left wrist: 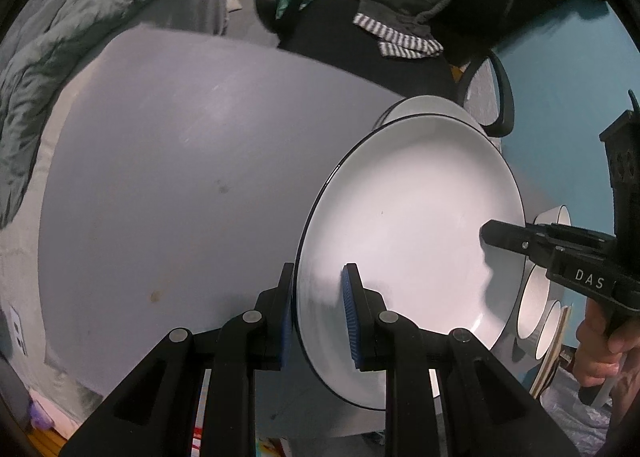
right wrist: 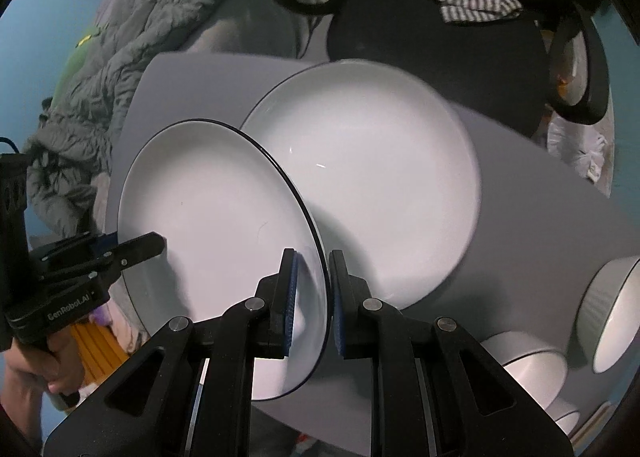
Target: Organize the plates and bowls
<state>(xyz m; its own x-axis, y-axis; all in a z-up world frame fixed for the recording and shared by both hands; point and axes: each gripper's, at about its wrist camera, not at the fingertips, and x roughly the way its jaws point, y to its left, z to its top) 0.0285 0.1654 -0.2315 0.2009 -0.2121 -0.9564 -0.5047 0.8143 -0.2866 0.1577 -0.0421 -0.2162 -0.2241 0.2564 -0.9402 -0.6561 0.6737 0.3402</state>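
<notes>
A white plate with a thin dark rim [left wrist: 412, 233] is held over the grey table [left wrist: 180, 177] by both grippers. My left gripper [left wrist: 318, 313] straddles its near edge, one blue pad on each face. My right gripper [right wrist: 312, 305] straddles the opposite edge of the same plate [right wrist: 216, 217]. A second white plate [right wrist: 372, 177] lies on the table just behind and below it, its edge showing in the left wrist view [left wrist: 428, 107]. White bowls [right wrist: 616, 317] with dark rims stand at the table's right side, also in the left wrist view [left wrist: 536, 297].
A black office chair [right wrist: 432, 69] with a striped cloth [right wrist: 468, 3] stands behind the table. A grey quilted blanket [left wrist: 60, 37] lies to the left. The wall [left wrist: 560, 97] is teal. Yellow items [right wrist: 96, 353] lie below the table's left edge.
</notes>
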